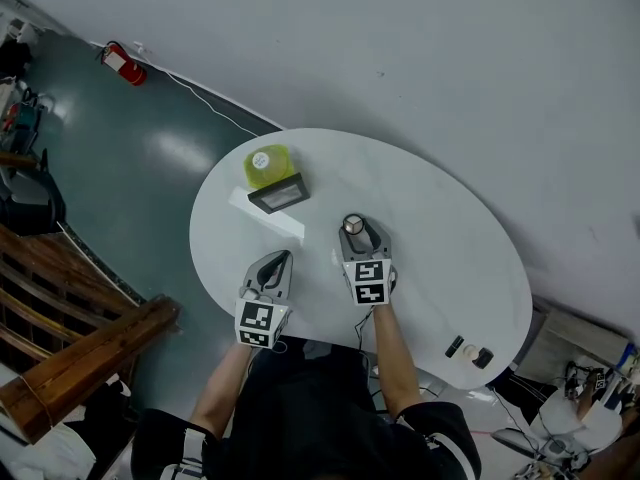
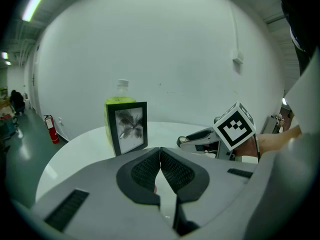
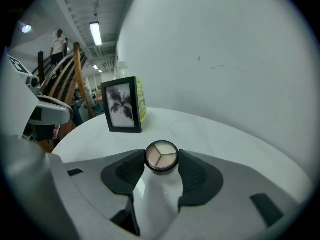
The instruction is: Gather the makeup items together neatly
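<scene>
Black ribbed pads (image 3: 131,174), right gripper (image 3: 161,160): closed on a round compact (image 3: 161,156), with one pad against each side of its dark rim.
Compact: face up at the very tips of the jaws, showing three pale shades in wedges. It is over the white table (image 3: 215,134), and I cannot tell whether it rests on the top or is clear of it.
Left gripper (image 2: 160,150): jaws together, tips touching, nothing gripped.
Grippers, head view: side by side near the table edge closest to the person, apart from each other, both pointing across the table.
Picture frame (image 1: 278,194): black, upright, beyond both grippers, with a grey leaf print in it.
Bottle (image 1: 268,162): yellow-green with a pale cap, just behind the frame.
Small items (image 1: 470,351): a few dark and pale pieces at the table's rim on the person's right — well apart from the compact, too small to identify.
Floor: dark and glossy — a red fire extinguisher (image 1: 123,63) lies by the wall.
</scene>
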The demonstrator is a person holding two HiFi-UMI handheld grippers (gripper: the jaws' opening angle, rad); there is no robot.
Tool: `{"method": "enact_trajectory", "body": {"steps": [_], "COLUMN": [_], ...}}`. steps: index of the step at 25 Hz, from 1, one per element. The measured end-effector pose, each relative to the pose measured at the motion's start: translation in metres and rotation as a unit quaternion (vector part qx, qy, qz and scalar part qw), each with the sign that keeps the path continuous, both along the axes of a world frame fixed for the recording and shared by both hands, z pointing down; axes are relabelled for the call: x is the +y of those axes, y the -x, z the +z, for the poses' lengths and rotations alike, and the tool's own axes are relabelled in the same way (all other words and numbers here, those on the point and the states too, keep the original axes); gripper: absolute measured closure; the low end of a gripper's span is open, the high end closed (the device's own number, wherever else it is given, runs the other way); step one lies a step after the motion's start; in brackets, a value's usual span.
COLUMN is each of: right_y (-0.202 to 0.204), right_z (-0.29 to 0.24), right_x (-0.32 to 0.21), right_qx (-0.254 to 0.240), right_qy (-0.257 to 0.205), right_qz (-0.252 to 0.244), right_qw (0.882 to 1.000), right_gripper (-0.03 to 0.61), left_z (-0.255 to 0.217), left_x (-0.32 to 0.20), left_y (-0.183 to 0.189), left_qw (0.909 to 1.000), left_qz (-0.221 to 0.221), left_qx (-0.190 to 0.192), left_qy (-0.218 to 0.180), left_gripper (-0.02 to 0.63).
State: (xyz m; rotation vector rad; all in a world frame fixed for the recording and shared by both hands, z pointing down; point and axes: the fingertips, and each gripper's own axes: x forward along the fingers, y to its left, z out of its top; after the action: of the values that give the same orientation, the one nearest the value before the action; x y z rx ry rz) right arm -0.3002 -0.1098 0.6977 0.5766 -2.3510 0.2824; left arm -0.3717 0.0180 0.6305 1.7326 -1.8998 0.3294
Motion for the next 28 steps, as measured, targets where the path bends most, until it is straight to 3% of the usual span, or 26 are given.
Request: {"method": "enact_trajectory", "body": {"steps": [9, 16, 28], "right_y": [-0.059, -0.135, -0.275], "right_z": [-0.051, -0.073, -0.094], "right_x": [-0.002, 0.001, 0.028], "right_qx": [-0.021, -0.023, -0.015], "right_qy": [-0.024, -0.046, -0.057], "right_qz": [0.054, 0.11, 0.207], "right_qw": [0.998, 0.993, 0.977], "right_gripper": [0.347, 0.347, 0.347], "left_z": [-0.027, -0.048, -0.071], "left_x": [-0.015, -0.024, -0.025], "left_y": [-0.043, -0.095, -0.212], "left_qw": [0.9983, 0.9935, 0.9775], "left_qz": [0.05, 0.1, 0.197], "left_qx": [-0.005, -0.013, -0.015], "left_qy": [-0.028, -0.053, -0.075], "left_gripper": [0.594, 0.594, 0.594]}}
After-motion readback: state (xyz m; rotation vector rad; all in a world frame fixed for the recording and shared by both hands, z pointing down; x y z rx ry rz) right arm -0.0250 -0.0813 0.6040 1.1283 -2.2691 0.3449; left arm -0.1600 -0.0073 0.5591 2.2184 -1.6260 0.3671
